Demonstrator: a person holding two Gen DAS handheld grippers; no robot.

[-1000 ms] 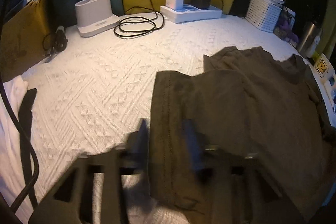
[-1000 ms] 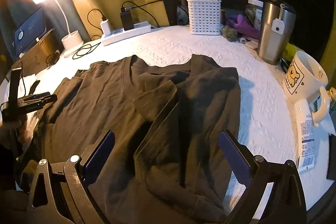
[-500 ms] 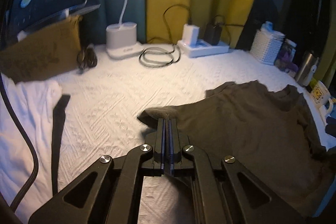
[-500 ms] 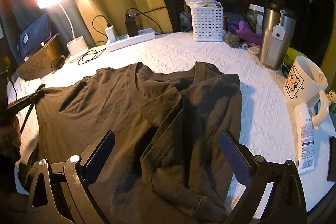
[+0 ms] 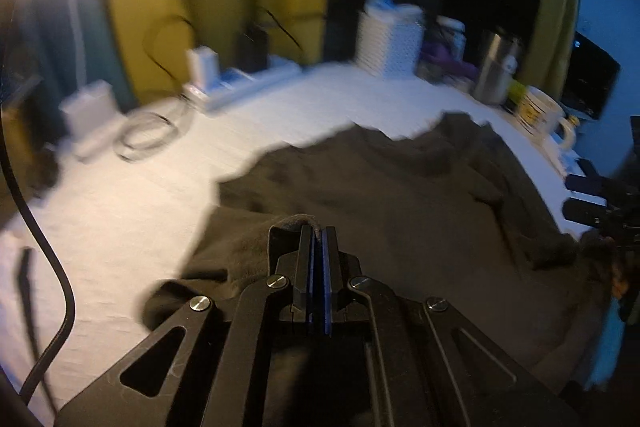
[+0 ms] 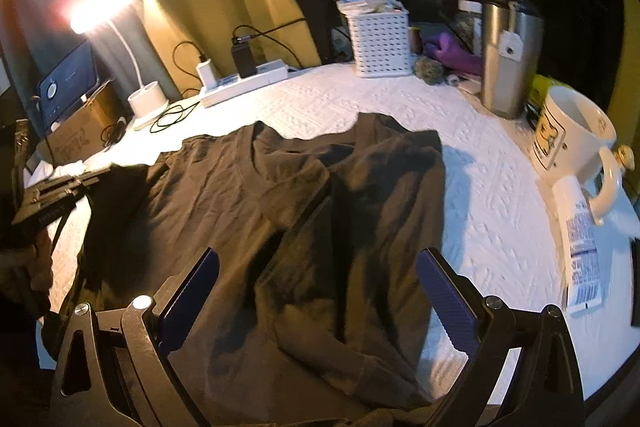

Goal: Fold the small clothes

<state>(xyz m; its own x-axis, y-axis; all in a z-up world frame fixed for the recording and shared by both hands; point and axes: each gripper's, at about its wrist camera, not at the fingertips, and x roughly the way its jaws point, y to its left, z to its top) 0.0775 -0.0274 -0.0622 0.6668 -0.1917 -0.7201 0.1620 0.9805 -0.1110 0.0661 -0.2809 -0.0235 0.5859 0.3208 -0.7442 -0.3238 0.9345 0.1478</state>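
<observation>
A dark brown T-shirt [image 6: 304,211] lies spread on the white textured table cover [image 6: 492,195], its right side folded over the middle. My left gripper [image 5: 318,231] is shut on the shirt's left edge [image 5: 296,223] and holds that fold lifted above the shirt [image 5: 400,195]. It also shows in the right wrist view [image 6: 96,177] at the shirt's left side. My right gripper [image 6: 318,279] is open and empty, hovering over the shirt's lower part, its fingers [image 6: 444,291] wide apart.
A lit desk lamp [image 6: 116,39], power strip with chargers [image 6: 244,79] and coiled cable [image 6: 172,115] stand at the back. A white basket [image 6: 380,43], steel tumbler [image 6: 508,55], mug [image 6: 572,135] and white tube [image 6: 580,231] line the right side. A cardboard box [image 6: 80,135] sits at left.
My left gripper closed on the shirt's left edge, then lifted it and swung it rightward over the shirt. My right gripper stayed open and nearly still.
</observation>
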